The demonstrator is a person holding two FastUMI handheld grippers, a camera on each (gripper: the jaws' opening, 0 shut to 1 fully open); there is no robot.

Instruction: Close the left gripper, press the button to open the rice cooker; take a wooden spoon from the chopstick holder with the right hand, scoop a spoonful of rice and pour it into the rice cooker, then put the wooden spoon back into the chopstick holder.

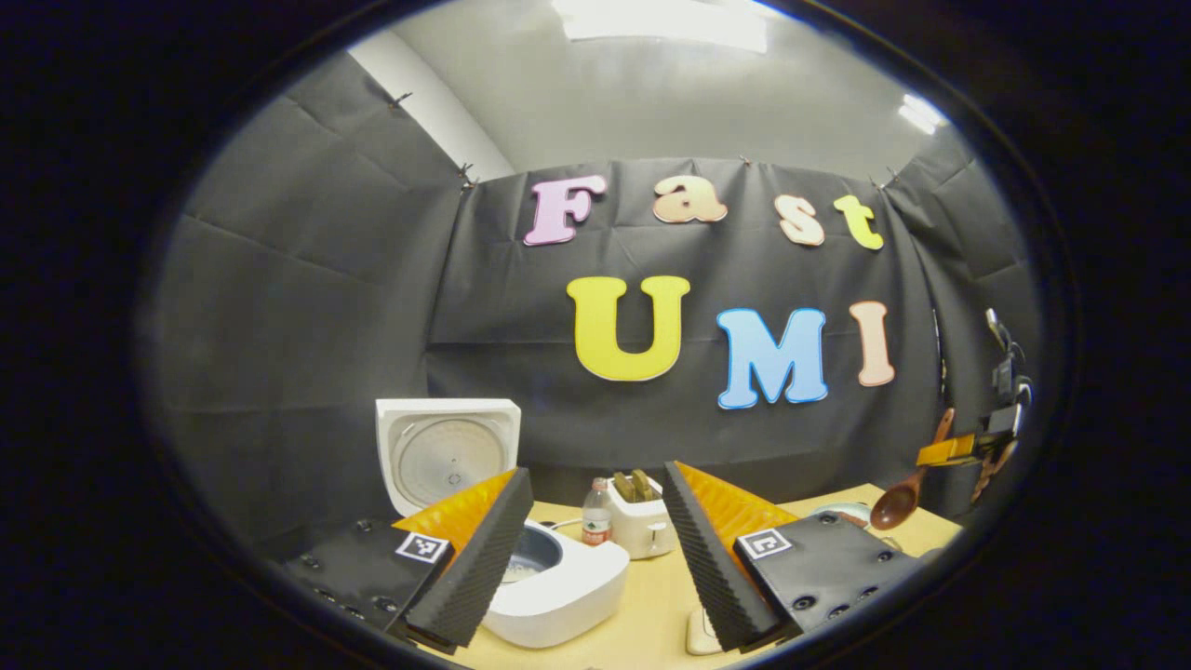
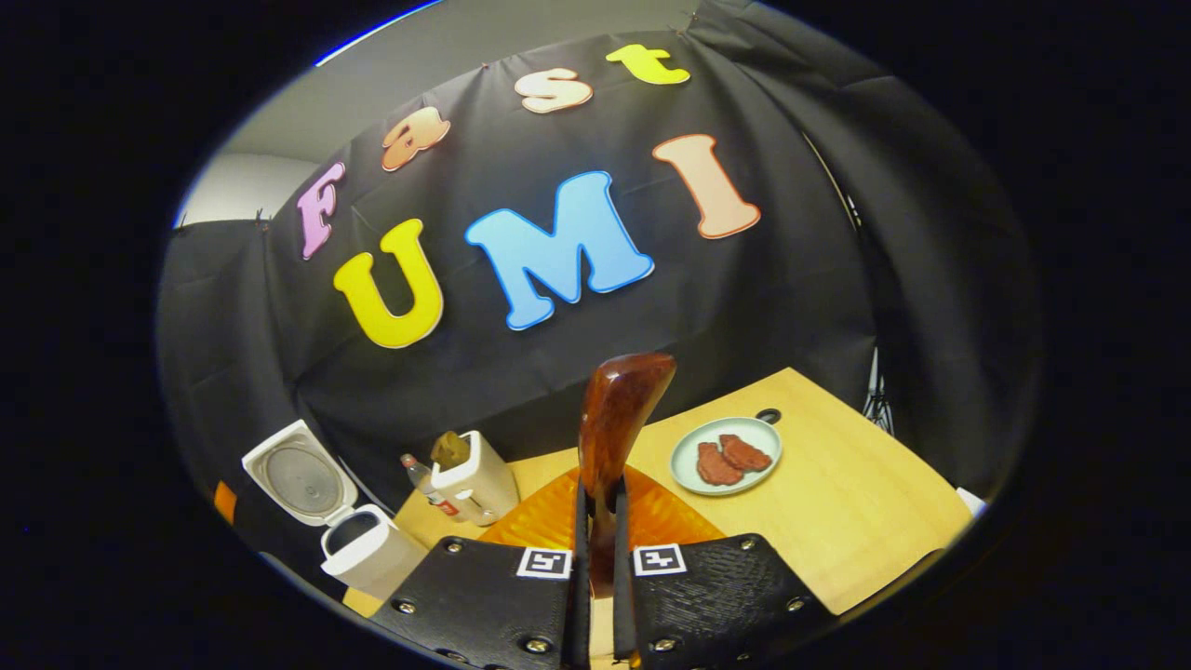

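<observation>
The right gripper (image 2: 595, 521) pinches the wooden spoon (image 2: 616, 419) by its handle, bowl raised clear of the table (image 2: 865, 502), while the left gripper (image 1: 595, 540) (fingers spread) idles above the lid-up rice cooker (image 1: 558, 577), presumably awaiting rice.

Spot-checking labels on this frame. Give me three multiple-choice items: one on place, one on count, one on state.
1. Where is the wooden spoon?
A. in the holder
B. clamped in the right gripper
C. on the plate

2. How many pieces of meat lie on the plate?
A. two
B. four
C. none

3. The rice cooker lid is:
A. shut
B. off, on the table
C. open, standing up

Answers:
1 B, both fingers press its handle in the right gripper view.
2 A, two reddish pieces show.
3 C, the lid stands raised behind the pot in both views.
</observation>
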